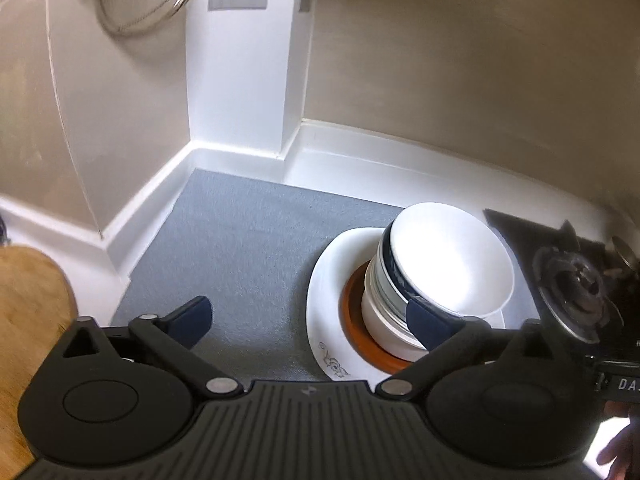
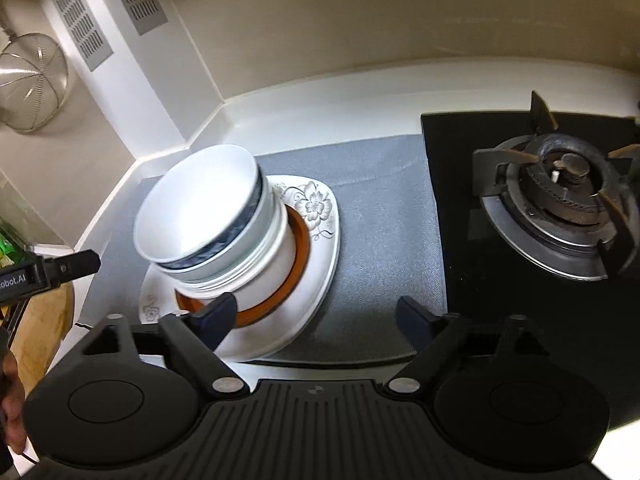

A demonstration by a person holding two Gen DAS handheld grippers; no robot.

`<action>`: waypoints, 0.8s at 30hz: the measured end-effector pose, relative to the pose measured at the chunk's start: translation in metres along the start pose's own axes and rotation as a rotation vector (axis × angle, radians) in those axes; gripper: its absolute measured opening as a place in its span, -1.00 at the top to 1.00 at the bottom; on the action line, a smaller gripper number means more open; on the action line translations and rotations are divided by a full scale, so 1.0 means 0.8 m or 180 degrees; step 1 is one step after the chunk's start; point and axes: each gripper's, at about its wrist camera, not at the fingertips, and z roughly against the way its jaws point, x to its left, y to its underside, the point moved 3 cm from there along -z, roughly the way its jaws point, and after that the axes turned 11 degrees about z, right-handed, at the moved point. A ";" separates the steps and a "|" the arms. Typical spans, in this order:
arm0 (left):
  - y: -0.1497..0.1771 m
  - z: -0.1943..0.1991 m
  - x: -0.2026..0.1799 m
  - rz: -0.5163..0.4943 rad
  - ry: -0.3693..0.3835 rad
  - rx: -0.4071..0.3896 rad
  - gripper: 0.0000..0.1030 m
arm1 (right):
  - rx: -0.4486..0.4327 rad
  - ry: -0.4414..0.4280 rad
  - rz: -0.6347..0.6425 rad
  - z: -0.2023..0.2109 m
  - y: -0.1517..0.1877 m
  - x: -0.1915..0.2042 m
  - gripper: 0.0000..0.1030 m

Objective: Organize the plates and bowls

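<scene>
Two grippers, both with jaws spread wide, nothing held. Stack of white bowls (image 1: 436,276) sits ahead-right of left gripper (image 1: 308,320), ahead-left of right gripper (image 2: 316,320). Stack rests on orange-brown round plate (image 2: 300,248) atop white square floral plate (image 2: 320,240), on grey mat (image 1: 240,240). Top white bowl (image 2: 200,208) tilted, mouth tipped off vertical; stack axis upright. Black gas burner (image 2: 560,200) ahead-right of right gripper.

White bowls (image 2: 200,216), one blue-banded; white plate (image 2: 320,248) with grey floral pattern; orange-brown plate (image 2: 300,248); grey mat (image 1: 248,240); black hob (image 2: 480,200)
</scene>
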 end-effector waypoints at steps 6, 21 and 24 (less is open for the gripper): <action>-0.004 0.012 0.001 -0.0138 0.0150 0.0180 -0.99 | -0.0119 0.0251 -0.0006 0.024 0.003 0.032 -0.99; 0.021 0.032 -0.005 -0.0447 0.0416 0.0341 -0.99 | -0.0250 0.0701 -0.0302 0.078 0.020 0.083 -0.99; 0.019 0.036 -0.008 -0.0500 0.0456 0.0343 -0.99 | -0.0291 0.0747 -0.0305 0.082 0.014 0.091 -0.99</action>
